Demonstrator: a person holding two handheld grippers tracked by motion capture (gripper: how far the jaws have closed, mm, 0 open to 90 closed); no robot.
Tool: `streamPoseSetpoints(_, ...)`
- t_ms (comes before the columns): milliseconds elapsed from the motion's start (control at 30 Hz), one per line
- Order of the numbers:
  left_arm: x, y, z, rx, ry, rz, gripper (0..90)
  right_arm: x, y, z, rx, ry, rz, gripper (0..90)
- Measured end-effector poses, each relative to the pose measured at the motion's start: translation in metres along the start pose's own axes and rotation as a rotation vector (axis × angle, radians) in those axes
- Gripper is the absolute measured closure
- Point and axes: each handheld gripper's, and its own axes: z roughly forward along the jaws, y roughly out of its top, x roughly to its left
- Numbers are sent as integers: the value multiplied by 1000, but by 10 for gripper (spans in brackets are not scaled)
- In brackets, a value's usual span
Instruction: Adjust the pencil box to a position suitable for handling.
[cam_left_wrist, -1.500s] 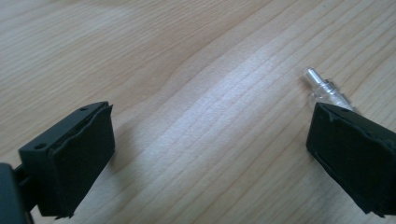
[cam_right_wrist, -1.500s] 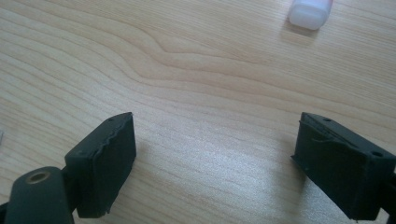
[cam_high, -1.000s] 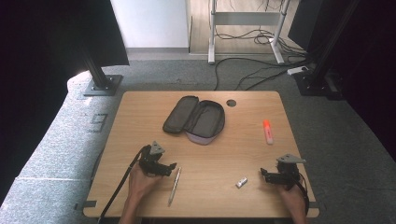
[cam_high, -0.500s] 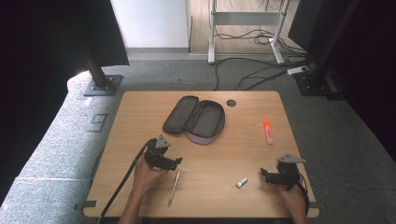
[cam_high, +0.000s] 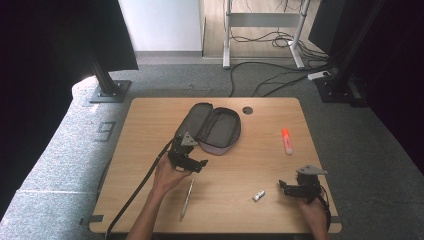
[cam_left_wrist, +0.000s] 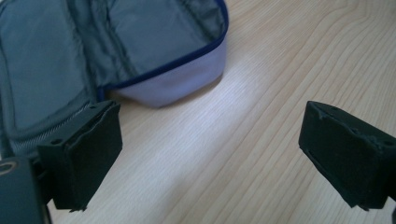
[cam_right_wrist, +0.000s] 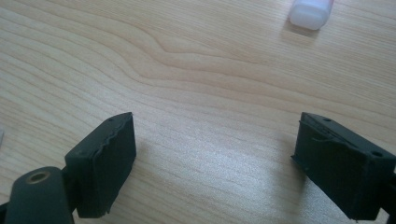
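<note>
An open grey pencil case (cam_high: 212, 129) with a pale lilac outside lies at the table's middle back. My left gripper (cam_high: 198, 163) hovers just in front of its near edge, jaws wide apart and empty. In the left gripper view the pencil case (cam_left_wrist: 140, 46) lies open beyond the left gripper (cam_left_wrist: 210, 140), its lining showing. My right gripper (cam_high: 283, 188) rests low at the front right, open over bare wood. A small white cap-like piece (cam_high: 258, 195) lies to its left. The right gripper view shows that white piece (cam_right_wrist: 310, 11) past the right gripper (cam_right_wrist: 215, 140).
A silver pen (cam_high: 186, 200) lies near the front edge, below the left hand. An orange highlighter (cam_high: 286, 141) lies at the right. A dark round hole (cam_high: 247, 110) sits at the table's (cam_high: 150, 120) back edge. Cables and stand legs are on the floor behind.
The left gripper has risen and moved away from the front edge toward the pencil case, leaving the pen where it lay. The right gripper has stayed still.
</note>
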Motion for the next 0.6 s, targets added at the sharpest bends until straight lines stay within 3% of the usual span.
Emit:
streamPoseSetpoints(67,-3,6,1,-11,-4,15,63,0,0,0,1,0,1,122)
streamPoseSetpoints(267,-4,18,9,-36,-44,0,72,0,0,0,0,0,1,122)
streamPoseSetpoints(400,-5,25,15,-10,-26,31,73,0,0,0,0,-1,0,124)
streamPoseSetpoints(500,-3,29,16,-32,-44,10,81,0,0,0,-1,0,1,126)
streamPoseSetpoints(600,-1,36,19,-24,-29,17,83,0,0,0,-2,1,-1,126)
